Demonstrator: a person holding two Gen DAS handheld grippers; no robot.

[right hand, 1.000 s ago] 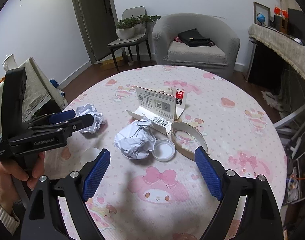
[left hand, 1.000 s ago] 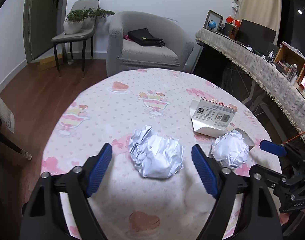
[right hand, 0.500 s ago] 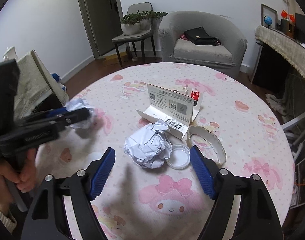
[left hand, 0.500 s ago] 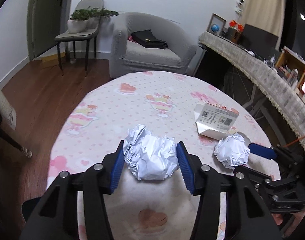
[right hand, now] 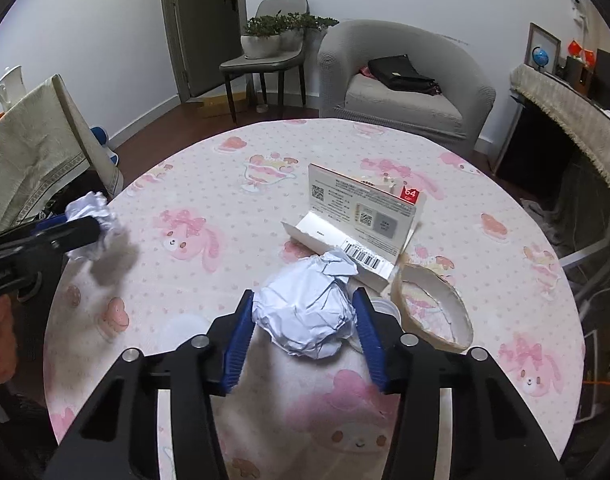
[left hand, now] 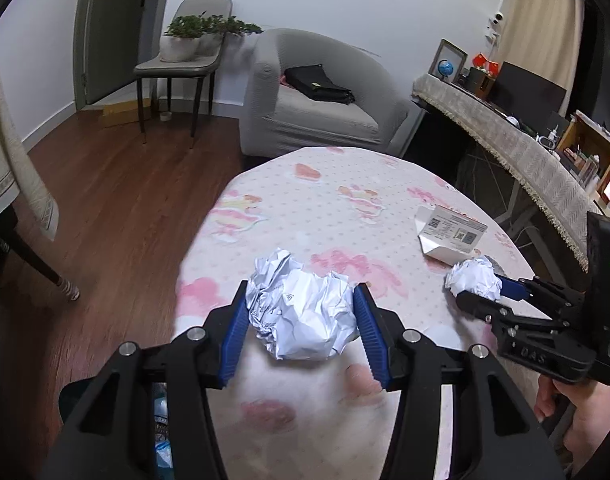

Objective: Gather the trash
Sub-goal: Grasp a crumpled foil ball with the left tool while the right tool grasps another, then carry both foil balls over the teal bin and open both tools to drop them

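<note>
Left gripper (left hand: 301, 320) clamping a foil ball (left hand: 301, 316) above the table (left hand: 345, 216), right gripper (right hand: 303, 320) clenched on a paper ball (right hand: 305, 312), open box (right hand: 361, 220) behind.

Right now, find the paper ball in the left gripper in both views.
Left wrist: paper ball at lower centre, between the left gripper pads.
Right wrist: same ball at the left edge, beyond the table rim, in the left gripper.
Shared landmark: the opened white box on the table.
</note>
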